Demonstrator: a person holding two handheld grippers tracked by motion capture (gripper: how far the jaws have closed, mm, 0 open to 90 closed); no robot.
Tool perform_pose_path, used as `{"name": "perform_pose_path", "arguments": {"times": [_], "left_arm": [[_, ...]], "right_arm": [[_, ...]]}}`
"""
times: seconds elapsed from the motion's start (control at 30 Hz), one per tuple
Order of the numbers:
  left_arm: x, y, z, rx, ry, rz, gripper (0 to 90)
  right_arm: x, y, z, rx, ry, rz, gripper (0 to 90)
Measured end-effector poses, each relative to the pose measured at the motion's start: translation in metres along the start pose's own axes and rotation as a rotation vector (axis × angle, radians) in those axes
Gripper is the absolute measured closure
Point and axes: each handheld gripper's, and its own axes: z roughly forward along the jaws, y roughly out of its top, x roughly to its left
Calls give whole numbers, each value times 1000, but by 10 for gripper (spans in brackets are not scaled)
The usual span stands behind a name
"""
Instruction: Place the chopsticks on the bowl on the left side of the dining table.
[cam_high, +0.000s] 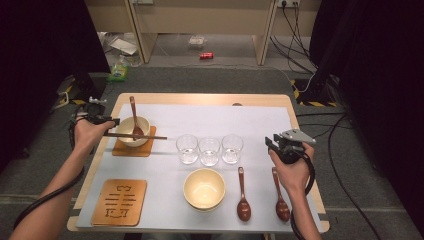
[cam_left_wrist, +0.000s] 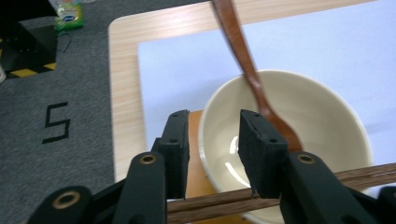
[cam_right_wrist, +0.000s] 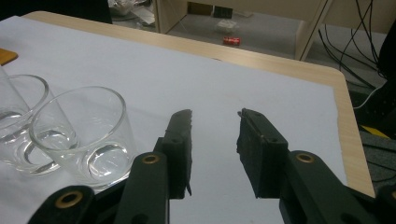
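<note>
Chopsticks (cam_high: 136, 135) lie across the bowl (cam_high: 133, 131) near the table's (cam_high: 200, 99) far left corner, left gripper (cam_high: 114, 121) jaws apart around them, unclamped; judged light, stiff, roll-prone, best pinched together mid-length; right gripper (cam_high: 272, 143) is apart, empty.

Three glasses (cam_high: 209, 149), two spoons (cam_high: 243, 197)

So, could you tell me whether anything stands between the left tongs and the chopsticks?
Nothing visible does: the chopsticks lie across the bowl right at the open left tongs, and the spoon leans in the bowl beyond them.
</note>
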Motion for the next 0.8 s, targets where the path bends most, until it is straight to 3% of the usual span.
{"name": "perform_pose_path", "arguments": {"times": [0.33,0.8], "left_arm": [[-31,5,1,-27,-77,32,549],[-74,10,4,-59,-160,76,526]], "right_arm": [[-4,-2,0,16,-5,9,641],[-9,-8,-1,36,-8,32,637]]}}
